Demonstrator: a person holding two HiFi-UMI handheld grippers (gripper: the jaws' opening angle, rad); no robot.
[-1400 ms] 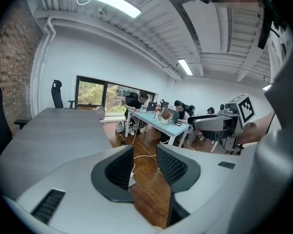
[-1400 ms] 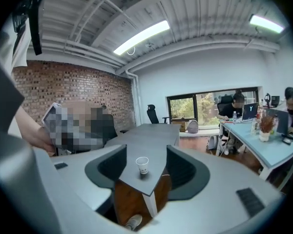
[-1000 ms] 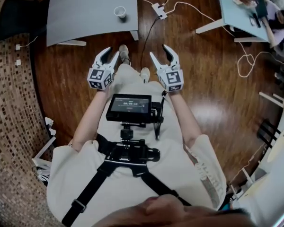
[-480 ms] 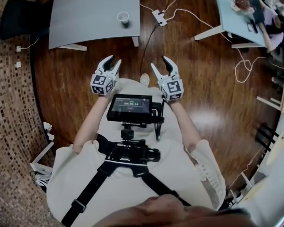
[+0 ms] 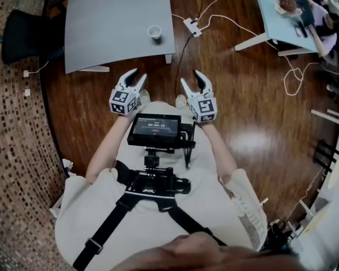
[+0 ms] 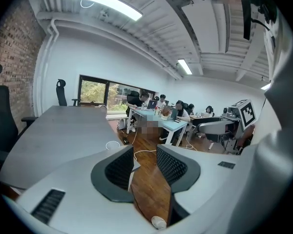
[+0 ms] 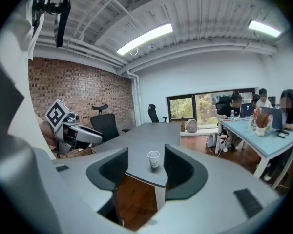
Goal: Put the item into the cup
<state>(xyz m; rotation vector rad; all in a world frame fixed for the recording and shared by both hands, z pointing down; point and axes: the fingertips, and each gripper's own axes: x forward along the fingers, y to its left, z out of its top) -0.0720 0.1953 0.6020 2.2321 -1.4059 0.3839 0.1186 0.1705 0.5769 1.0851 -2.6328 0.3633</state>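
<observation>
the small white paper cup (image 5: 154, 32) stands upright and alone near the front right corner of the plain grey table (image 5: 113, 21), open mouth up, and it looks empty as far as the right gripper view shows, though its inside is too small to read. over the last second it has slid lower in the head view and sits nearer the tongs, so the person has been walking up to the table; the cup is still well apart from both grippers, with a strip of dark polished wooden floor (image 5: 243, 95) between. the left tongs (image 5: 134, 77) and the right tongs (image 5: 191, 79) are held side by side in front of the chest, each with its jaws apart and nothing between them: the right gripper view frames the cup (image 7: 154, 158) in the gap between its jaws, far off on the table, while the left one shows only floor and the cup's rim (image 6: 112, 145) past one jaw. no item to drop in is visible in any view, so by my judgement the task is only at the approach stage
</observation>
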